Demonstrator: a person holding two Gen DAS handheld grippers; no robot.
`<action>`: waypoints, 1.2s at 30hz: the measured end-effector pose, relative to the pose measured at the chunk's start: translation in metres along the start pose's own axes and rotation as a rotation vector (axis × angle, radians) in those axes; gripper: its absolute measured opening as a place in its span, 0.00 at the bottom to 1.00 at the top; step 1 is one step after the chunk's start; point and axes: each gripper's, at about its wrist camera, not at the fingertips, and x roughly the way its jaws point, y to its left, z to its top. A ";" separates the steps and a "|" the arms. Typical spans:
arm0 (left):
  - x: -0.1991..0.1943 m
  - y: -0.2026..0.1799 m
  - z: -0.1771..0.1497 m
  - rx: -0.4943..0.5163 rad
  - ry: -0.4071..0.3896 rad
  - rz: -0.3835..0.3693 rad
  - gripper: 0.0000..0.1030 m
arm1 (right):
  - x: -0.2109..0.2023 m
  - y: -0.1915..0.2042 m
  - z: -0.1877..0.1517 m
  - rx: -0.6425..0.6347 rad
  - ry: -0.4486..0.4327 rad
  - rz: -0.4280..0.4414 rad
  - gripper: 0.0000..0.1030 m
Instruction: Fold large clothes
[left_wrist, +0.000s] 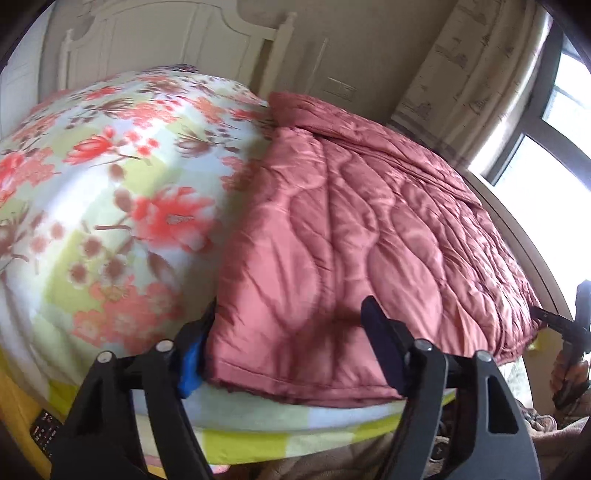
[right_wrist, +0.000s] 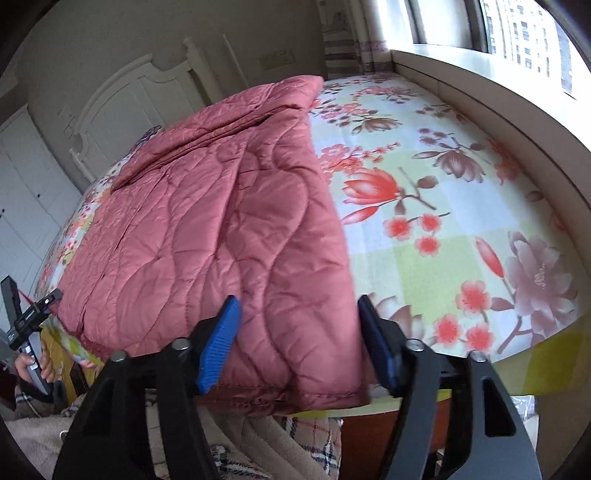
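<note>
A pink quilted garment (left_wrist: 362, 236) lies folded flat on a bed with a floral sheet (left_wrist: 110, 192). In the left wrist view my left gripper (left_wrist: 291, 314) straddles its near left corner: the blue-padded finger (left_wrist: 190, 360) sits at the cloth's left edge and the other finger (left_wrist: 376, 325) rests over the top. The cloth between them lies flat, not pinched. In the right wrist view my right gripper (right_wrist: 298, 301) straddles the near right corner of the garment (right_wrist: 207, 229), one blue pad (right_wrist: 219, 341) over the cloth and the other (right_wrist: 378, 343) at its right edge. Both grippers stand open.
A white headboard (left_wrist: 166, 48) stands at the far end of the bed. A window (right_wrist: 517, 33) and its ledge (right_wrist: 498, 103) run along the bed's right side, with a curtain (left_wrist: 472, 70) and white wardrobe doors (right_wrist: 22, 206). The person's beige and plaid clothing (right_wrist: 258, 446) is below the bed edge.
</note>
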 end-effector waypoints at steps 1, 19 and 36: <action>0.002 -0.008 -0.001 0.017 0.011 -0.005 0.63 | 0.001 0.006 -0.002 -0.010 -0.006 0.005 0.34; -0.172 -0.025 -0.001 -0.022 -0.319 -0.519 0.19 | -0.159 -0.002 -0.006 -0.036 -0.391 0.550 0.14; 0.051 0.043 0.246 -0.400 -0.200 -0.308 0.24 | 0.010 -0.002 0.229 0.194 -0.263 0.253 0.14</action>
